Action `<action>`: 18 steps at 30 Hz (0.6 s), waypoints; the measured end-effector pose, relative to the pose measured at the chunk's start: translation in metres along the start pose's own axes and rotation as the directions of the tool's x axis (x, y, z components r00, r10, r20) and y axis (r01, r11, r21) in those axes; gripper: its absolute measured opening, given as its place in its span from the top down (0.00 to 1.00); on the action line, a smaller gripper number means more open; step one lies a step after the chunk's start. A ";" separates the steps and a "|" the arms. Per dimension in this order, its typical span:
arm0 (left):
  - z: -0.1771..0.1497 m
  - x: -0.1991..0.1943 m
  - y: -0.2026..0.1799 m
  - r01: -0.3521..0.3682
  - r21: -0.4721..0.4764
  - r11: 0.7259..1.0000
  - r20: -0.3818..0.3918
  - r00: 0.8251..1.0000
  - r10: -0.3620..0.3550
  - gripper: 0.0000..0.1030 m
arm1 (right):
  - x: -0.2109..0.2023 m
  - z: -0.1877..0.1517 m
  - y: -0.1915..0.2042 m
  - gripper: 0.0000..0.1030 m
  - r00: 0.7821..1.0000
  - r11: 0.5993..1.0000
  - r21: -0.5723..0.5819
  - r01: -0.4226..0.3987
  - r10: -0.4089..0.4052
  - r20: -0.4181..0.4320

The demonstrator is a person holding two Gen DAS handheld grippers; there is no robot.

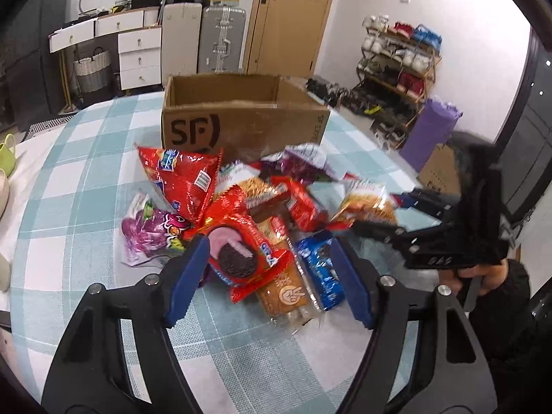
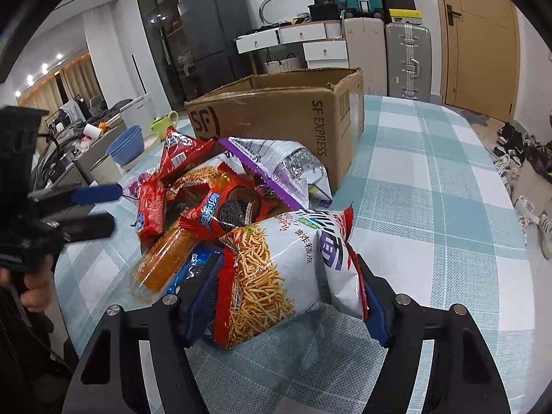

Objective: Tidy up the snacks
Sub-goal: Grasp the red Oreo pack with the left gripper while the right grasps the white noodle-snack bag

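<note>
A pile of snack packets lies on the checked table in front of an open cardboard box [image 1: 241, 117], which also shows in the right wrist view [image 2: 276, 117]. My left gripper [image 1: 269, 276] is open, its blue pads either side of a red Oreo packet [image 1: 241, 255] and a blue Oreo packet [image 1: 321, 272], gripping neither. My right gripper [image 2: 286, 296] is shut on a white and red fried-noodle snack bag [image 2: 276, 269], at the near edge of the pile. That bag also shows in the left wrist view [image 1: 369, 203], with the right gripper [image 1: 390, 220] beside it.
The table [image 2: 431, 189] has a teal checked cloth. Blue bowls [image 2: 127, 145], a cup and a green pot stand at its far left. Suitcases [image 1: 220, 41], drawers and a shoe rack [image 1: 396, 69] stand beyond the table. The left gripper shows in the right wrist view [image 2: 100, 207].
</note>
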State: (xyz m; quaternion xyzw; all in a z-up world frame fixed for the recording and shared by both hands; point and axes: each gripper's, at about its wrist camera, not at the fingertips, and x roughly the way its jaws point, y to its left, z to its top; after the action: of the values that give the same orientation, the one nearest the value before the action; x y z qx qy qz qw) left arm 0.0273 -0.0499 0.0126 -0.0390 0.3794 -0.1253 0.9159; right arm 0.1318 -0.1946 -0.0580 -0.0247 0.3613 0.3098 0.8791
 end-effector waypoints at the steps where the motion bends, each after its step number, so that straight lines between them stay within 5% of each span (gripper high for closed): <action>1: -0.002 0.007 0.001 -0.016 -0.004 1.000 -0.020 1.000 0.015 0.32 | -0.001 0.000 0.000 0.29 1.000 1.000 -0.002 0.000 0.000 0.000; 9: -0.012 0.038 0.019 -0.095 -0.053 0.994 -0.124 0.988 0.088 0.41 | -0.001 -0.002 0.001 0.29 1.000 1.000 -0.001 -0.002 0.002 -0.003; 18: -0.018 0.038 0.031 -0.060 -0.096 0.994 -0.105 0.993 0.050 0.59 | -0.007 -0.002 0.003 0.29 1.000 1.000 -0.006 -0.010 0.010 0.017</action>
State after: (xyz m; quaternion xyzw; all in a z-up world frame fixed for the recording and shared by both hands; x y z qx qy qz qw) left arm 0.0469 -0.0294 -0.0316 -0.0675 0.4324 -0.0827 0.8953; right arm 0.1254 -0.1965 -0.0541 -0.0229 0.3529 0.3153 0.8806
